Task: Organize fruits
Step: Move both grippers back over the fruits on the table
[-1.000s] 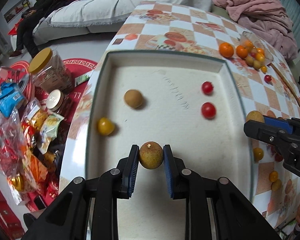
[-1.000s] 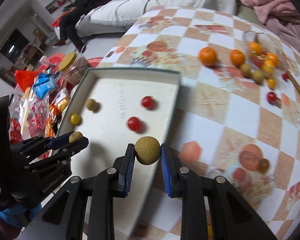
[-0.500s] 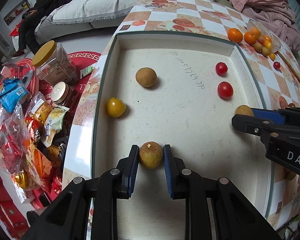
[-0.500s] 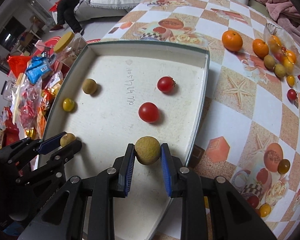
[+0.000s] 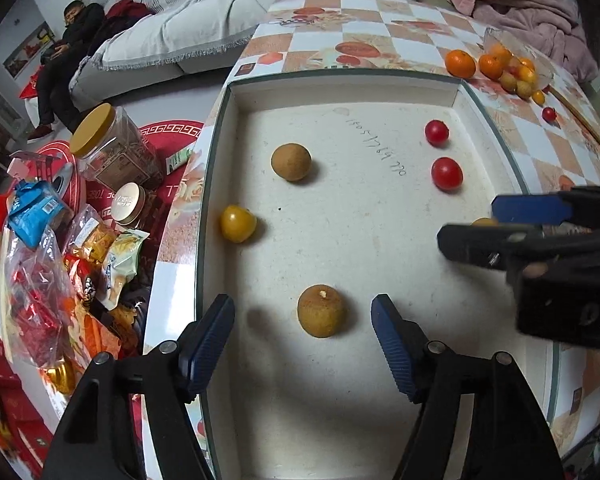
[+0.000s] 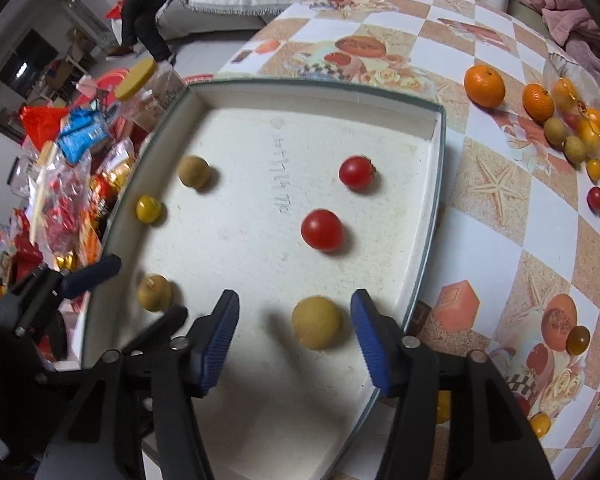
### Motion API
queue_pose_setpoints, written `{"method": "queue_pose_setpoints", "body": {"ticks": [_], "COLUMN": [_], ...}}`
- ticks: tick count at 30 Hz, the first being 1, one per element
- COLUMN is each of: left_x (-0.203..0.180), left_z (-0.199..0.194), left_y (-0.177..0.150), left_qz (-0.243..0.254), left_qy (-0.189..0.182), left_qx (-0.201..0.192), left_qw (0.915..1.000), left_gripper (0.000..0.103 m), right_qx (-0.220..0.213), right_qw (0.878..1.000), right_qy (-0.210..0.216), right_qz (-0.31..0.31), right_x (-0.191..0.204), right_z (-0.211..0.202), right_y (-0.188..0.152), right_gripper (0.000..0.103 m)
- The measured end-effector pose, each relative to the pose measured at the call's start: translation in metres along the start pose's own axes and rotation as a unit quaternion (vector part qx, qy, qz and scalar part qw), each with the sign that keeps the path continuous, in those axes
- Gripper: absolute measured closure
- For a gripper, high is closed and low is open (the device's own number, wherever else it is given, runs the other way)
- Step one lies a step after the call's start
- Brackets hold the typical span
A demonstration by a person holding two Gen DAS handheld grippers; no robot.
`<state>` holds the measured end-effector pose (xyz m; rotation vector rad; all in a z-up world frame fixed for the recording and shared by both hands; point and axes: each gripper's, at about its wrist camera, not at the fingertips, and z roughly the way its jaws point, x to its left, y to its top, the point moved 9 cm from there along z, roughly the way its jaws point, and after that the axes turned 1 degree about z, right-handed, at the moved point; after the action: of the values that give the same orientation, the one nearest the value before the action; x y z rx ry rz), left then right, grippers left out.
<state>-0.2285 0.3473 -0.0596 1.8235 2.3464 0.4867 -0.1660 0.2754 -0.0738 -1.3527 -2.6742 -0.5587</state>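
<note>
A white tray (image 5: 340,76) (image 6: 316,92) lies on the checkered table. My left gripper (image 5: 303,326) is opening; a brown longan (image 5: 321,316) rests on the tray floor between its jaws, clear of both pads. My right gripper (image 6: 293,322) is opening too, with a yellowish longan (image 6: 317,322) lying free between its jaws near the tray's right wall. Also in the tray are another longan (image 5: 291,161) (image 6: 194,171), a yellow tomato (image 5: 238,223) (image 6: 149,209) and two red tomatoes (image 5: 446,173) (image 6: 322,229). Each view shows the other gripper at its side.
Loose oranges (image 6: 484,85), longans and small tomatoes lie with a clear plastic bag (image 6: 580,96) at the table's far right. Jars (image 5: 112,152) and snack packets (image 5: 40,216) crowd the floor left of the table. A person (image 5: 66,52) sits on the sofa beyond.
Both grippers have opened and let go of their longans, which now rest on the tray floor. The right gripper came over the tray from the table side.
</note>
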Motion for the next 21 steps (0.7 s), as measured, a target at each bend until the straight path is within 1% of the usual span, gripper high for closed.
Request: {"method": "queue_pose_setpoints", "body": {"ticks": [4, 6, 12, 16, 21], "left_x": [-0.001, -0.003, -0.025, -0.044, -0.074], "left_z": [-0.001, -0.004, -0.015, -0.023, -0.032], "left_y": [0.002, 0.005, 0.024, 0.037, 0.053], "left_qz": [-0.004, -0.004, 0.016, 0.029, 0.052], "left_qy": [-0.002, -0.003, -0.011, -0.023, -0.041], "left_qx": [0.003, 0.002, -0.017, -0.028, -0.042], "left_qw": [1.0000, 1.0000, 0.9997, 0.9989, 0.9969], "left_gripper": [0.031, 0.031, 0.031, 0.031, 0.031], "right_qx": [-0.027, -0.041, -0.059, -0.065, -0.054], "right_qw": [0.999, 0.999, 0.996, 0.991, 0.984], "right_qy": [0.008, 0.007, -0.021, -0.055, -0.093], "right_qz": [0.017, 0.027, 0.068, 0.103, 0.141], "right_x": [-0.007, -0.015, -0.056, -0.098, -0.144], "right_z": [-0.020, -0.033, -0.053, -0.064, -0.068], "right_y": [0.006, 0.008, 0.001, -0.015, -0.040], "right_gripper": [0.025, 0.025, 0.025, 0.025, 0.025]}}
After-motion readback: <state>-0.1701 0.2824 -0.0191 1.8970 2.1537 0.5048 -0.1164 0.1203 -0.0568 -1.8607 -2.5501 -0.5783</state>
